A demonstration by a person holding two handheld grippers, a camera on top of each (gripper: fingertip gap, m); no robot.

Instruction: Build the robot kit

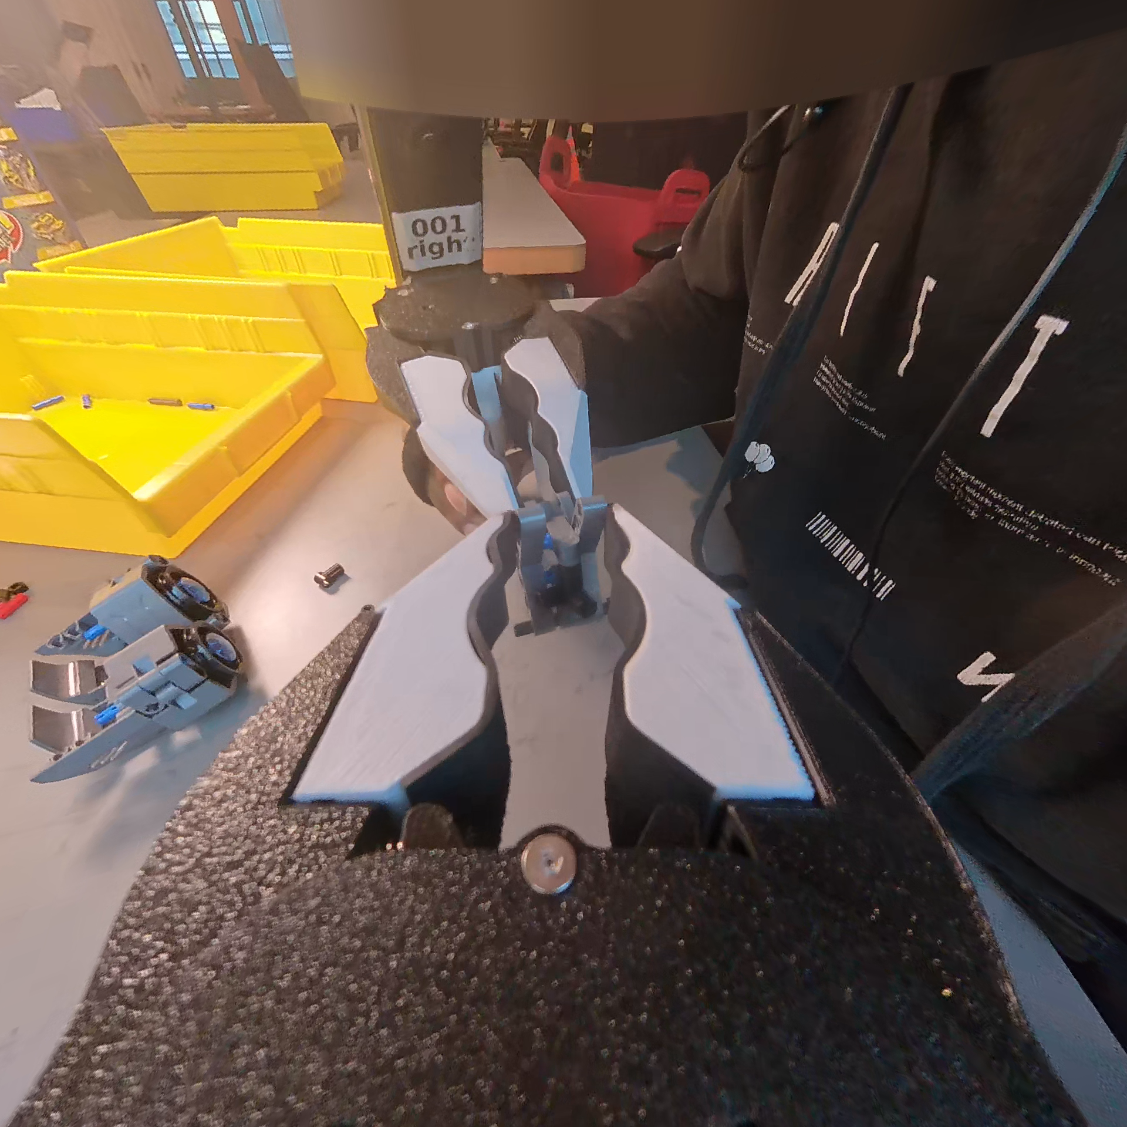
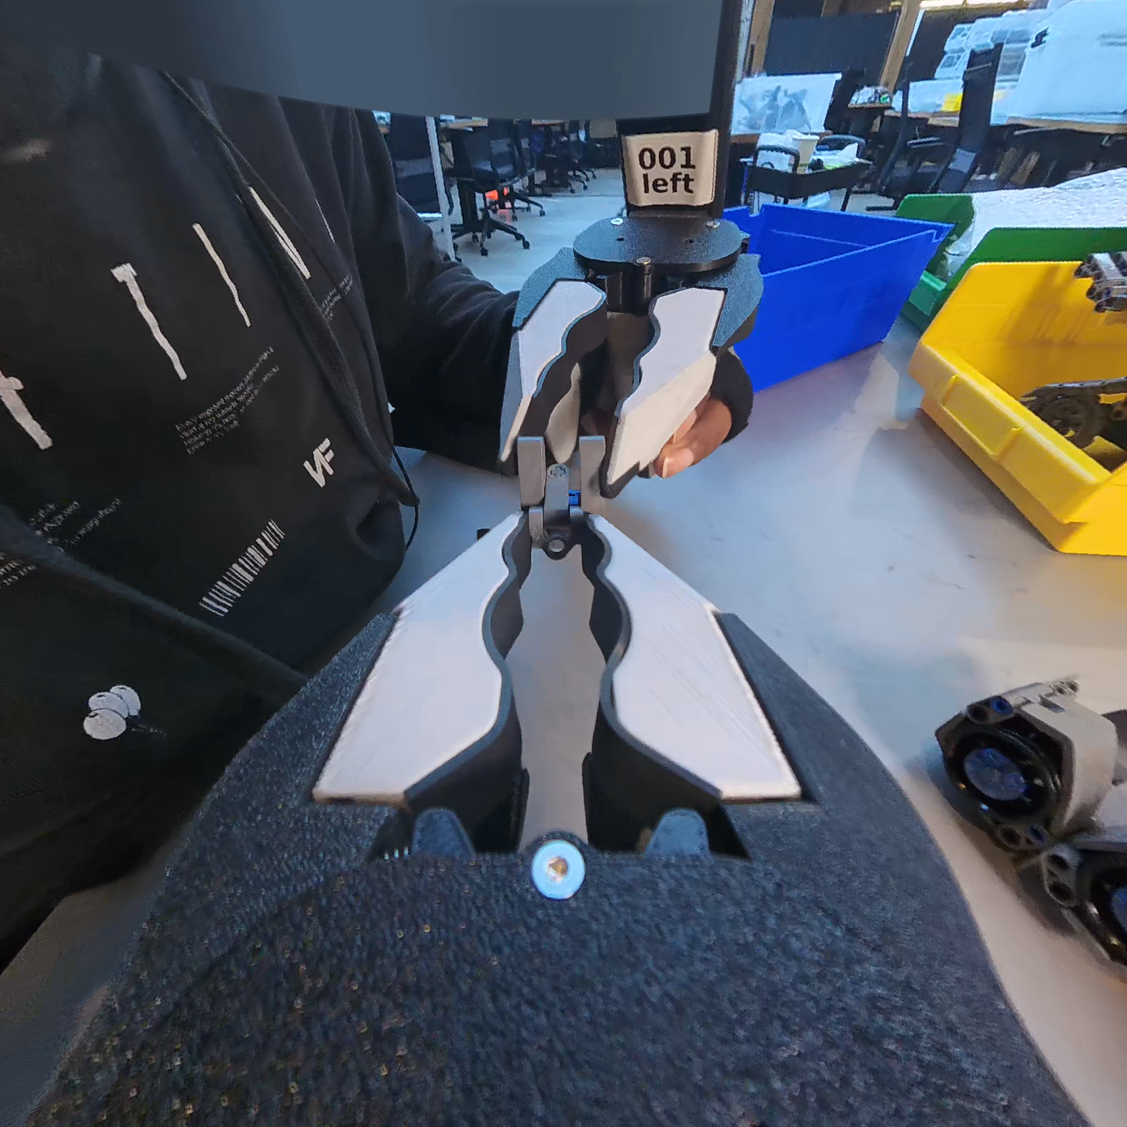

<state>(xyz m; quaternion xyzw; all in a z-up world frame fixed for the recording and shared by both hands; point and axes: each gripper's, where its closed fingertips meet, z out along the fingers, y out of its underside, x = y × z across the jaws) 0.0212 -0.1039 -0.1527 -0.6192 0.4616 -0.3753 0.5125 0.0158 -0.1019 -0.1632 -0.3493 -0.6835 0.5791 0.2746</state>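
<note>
My two grippers face each other over a grey table (image 1: 341, 488), meeting at a small grey brick assembly with blue pins (image 1: 552, 573). My left gripper (image 1: 558, 518) is shut on this assembly, its pads pressing both sides. My right gripper (image 1: 543, 488) comes from the far side, shut on a thin grey beam (image 1: 546, 463) that joins the assembly's top. In the right wrist view, my right gripper (image 2: 554, 524) pinches the beam's end (image 2: 555, 536), and my left gripper (image 2: 561, 469) holds the assembly (image 2: 533, 472) just beyond. Both are held above the table.
A grey brick model with two round blue-centred ends (image 1: 140, 658) lies on the table to one side; it also shows in the right wrist view (image 2: 1037, 793). Yellow bins (image 1: 152, 427), a loose black pin (image 1: 329, 574), a blue bin (image 2: 823, 293), a yellow bin (image 2: 1006, 427). A person in a black hoodie (image 2: 183, 366) stands close. Left and right tips are no more than a few centimetres apart.
</note>
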